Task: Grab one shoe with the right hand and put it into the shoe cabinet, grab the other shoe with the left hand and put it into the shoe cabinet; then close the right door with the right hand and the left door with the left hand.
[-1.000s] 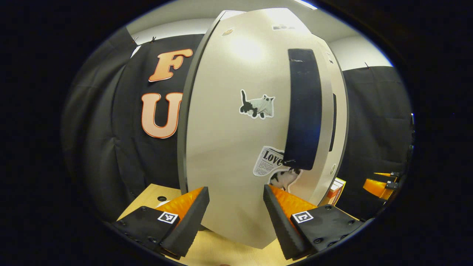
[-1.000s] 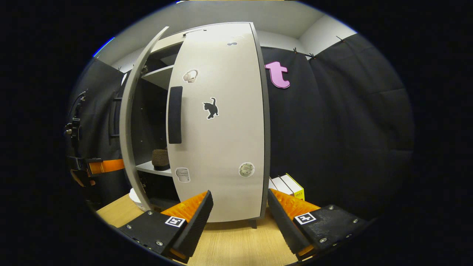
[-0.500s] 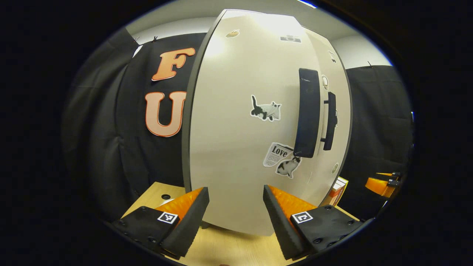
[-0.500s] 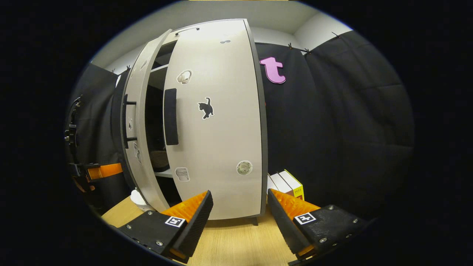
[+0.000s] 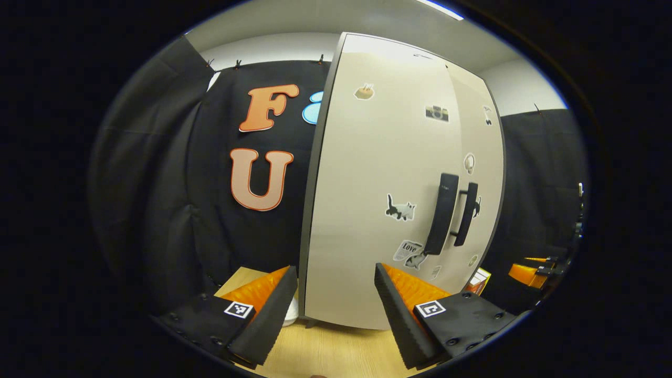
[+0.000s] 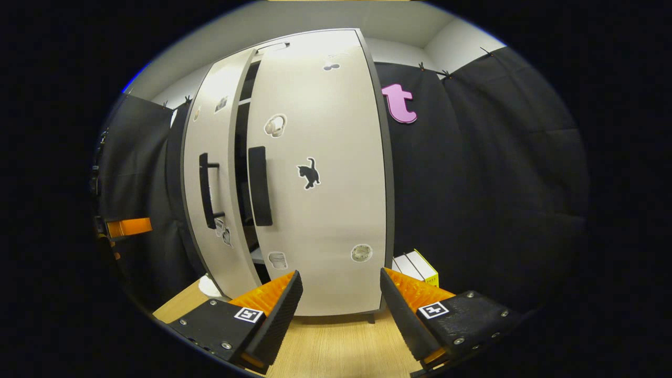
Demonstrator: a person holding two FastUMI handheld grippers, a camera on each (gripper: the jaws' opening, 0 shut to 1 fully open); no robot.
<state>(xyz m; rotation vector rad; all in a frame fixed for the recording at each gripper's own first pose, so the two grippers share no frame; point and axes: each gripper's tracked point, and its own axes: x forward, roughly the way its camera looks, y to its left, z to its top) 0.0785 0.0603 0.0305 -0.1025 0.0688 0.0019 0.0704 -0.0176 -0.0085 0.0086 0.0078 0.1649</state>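
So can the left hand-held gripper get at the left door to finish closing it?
Probably yes: the left hand-held gripper is open, facing the left door with nothing between them; a dark gap still separates it from the right door.

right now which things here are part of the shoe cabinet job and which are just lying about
Job:
- cabinet
- left door, nearly shut
- right door, a dark gap beside it
- left gripper, open
- right gripper, open

Lying about:
- books
- orange box
- white object by the cabinet's foot
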